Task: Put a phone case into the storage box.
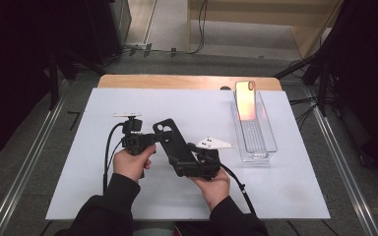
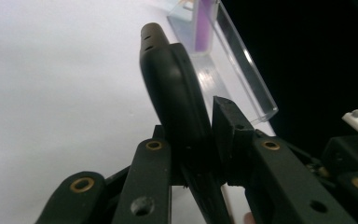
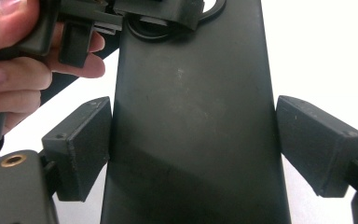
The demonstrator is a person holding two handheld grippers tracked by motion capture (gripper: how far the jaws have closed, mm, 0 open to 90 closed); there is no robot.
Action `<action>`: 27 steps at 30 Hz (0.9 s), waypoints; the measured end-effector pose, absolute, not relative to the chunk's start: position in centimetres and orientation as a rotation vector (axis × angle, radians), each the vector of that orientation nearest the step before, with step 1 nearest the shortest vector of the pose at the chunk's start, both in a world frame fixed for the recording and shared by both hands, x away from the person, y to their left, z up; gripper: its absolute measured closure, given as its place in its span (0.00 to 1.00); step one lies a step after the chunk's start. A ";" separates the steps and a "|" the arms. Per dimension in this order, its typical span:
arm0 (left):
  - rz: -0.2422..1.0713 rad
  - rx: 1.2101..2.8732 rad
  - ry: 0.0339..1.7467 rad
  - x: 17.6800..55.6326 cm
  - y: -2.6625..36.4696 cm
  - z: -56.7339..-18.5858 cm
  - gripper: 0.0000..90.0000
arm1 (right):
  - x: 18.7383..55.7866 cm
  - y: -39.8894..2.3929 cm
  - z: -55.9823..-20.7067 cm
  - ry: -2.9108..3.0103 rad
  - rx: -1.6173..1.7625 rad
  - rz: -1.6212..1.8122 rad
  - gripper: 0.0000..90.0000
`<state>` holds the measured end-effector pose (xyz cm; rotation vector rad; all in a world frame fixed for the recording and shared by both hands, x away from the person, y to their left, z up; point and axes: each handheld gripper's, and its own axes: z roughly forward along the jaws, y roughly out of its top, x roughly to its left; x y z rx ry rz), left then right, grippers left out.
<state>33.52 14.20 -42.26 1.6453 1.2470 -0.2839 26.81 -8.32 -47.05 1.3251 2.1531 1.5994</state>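
Black phone case (image 1: 174, 147), a flat matte rectangle with a camera cutout at its far end, was held above the middle of the large white sheet (image 1: 103, 191) that covered the wooden table (image 1: 128, 81), between the two grippers and clear of the surface. Over at the right of the sheet stood a long clear plastic tray (image 1: 268, 142), and a second phone case with an orange-pink sheen (image 1: 245, 101) leaned upright in its far end. The right gripper (image 1: 192, 164) met the black case at its near end; in the right gripper view its jaws sat on either side of the case's width, the left pad (image 3: 81, 147) against the edge and the right pad (image 3: 319, 147) slightly apart from it, so they were spread rather than clamped. The left gripper (image 1: 152, 139) pinched the case near its camera end, its jaws pressed onto both faces in the left gripper view. Each gripper was gripped by a hand emerging from a dark sleeve (image 1: 113, 209).
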 end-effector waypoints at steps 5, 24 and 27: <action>-0.322 1.632 1.237 33.4 14.2 -42.1 0.90 | 27.0 -8.2 -47.1 2.163 1.275 1.576 0.12; -0.262 1.651 1.190 32.9 14.3 -41.1 0.92 | 28.0 -10.2 -45.1 2.317 1.177 1.570 0.00; -0.213 1.671 1.184 32.7 14.2 -41.0 0.92 | 27.9 -10.8 -44.9 2.380 1.162 1.494 0.00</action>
